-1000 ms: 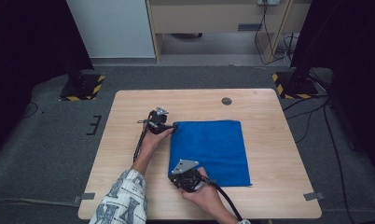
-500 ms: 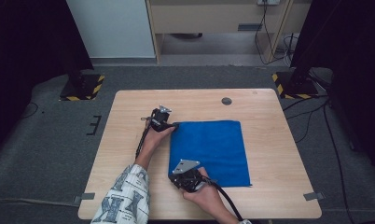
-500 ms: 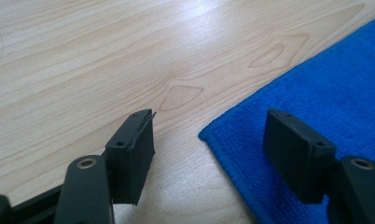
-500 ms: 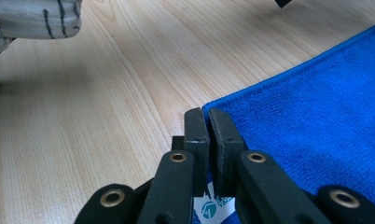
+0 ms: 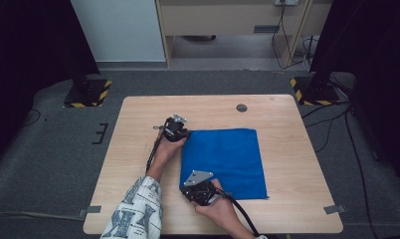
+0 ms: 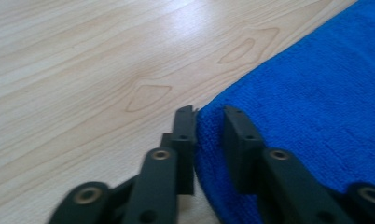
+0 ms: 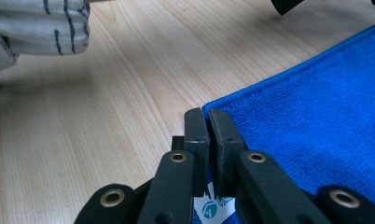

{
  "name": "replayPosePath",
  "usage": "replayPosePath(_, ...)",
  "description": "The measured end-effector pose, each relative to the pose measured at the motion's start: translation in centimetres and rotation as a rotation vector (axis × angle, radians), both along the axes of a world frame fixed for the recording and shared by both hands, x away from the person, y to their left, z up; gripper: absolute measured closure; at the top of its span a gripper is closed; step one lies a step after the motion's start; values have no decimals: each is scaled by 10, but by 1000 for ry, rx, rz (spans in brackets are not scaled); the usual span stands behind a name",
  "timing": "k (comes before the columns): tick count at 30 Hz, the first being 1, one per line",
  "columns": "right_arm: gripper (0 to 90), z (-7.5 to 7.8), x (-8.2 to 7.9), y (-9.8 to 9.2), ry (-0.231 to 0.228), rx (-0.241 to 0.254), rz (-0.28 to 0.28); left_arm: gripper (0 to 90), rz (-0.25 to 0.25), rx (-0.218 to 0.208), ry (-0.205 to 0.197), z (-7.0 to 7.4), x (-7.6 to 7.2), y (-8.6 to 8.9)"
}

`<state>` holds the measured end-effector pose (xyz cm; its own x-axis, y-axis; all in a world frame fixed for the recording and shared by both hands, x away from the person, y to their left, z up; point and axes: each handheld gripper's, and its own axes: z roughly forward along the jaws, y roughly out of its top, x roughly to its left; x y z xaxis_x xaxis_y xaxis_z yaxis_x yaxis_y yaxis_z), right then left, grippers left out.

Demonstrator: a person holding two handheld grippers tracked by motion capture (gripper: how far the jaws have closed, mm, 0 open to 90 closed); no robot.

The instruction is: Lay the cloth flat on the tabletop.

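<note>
Blue cloth [image 5: 223, 162] flat on wooden table [image 5: 138, 119] — grey floor around. Left gripper [image 5: 180, 133] at far-left corner, jaws just closing, cloth edge between, small gap remains. Right gripper [image 5: 192, 188] clamped on near-left corner — white label [image 7: 213, 208] beneath.

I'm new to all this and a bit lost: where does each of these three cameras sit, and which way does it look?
High view: above the table, looking down; forearms, left gripper, right gripper show.
Left gripper view: rides that gripper, jaws straddling the blue cloth edge.
Right gripper view: rides that gripper, pinching a corner; a sleeve shows.
All share the cloth.
</note>
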<state>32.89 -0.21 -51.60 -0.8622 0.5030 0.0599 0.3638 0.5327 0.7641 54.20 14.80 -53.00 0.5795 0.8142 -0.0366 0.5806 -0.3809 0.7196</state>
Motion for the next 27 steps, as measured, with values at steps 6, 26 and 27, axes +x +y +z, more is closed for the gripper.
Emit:
replayPosePath(6, 868, 1, -1, 0, 0, 4, -5, 860, 13, -11, -9, 6, -1, -2)
replayPosePath(26, 875, 17, -9, 1, -45, 41, -56, 866, 18, -59, -27, 38, -8, 3)
replayPosePath(27, 875, 18, -10, 1, -45, 45, -56, 866, 22, -61, -26, 38, -8, 4)
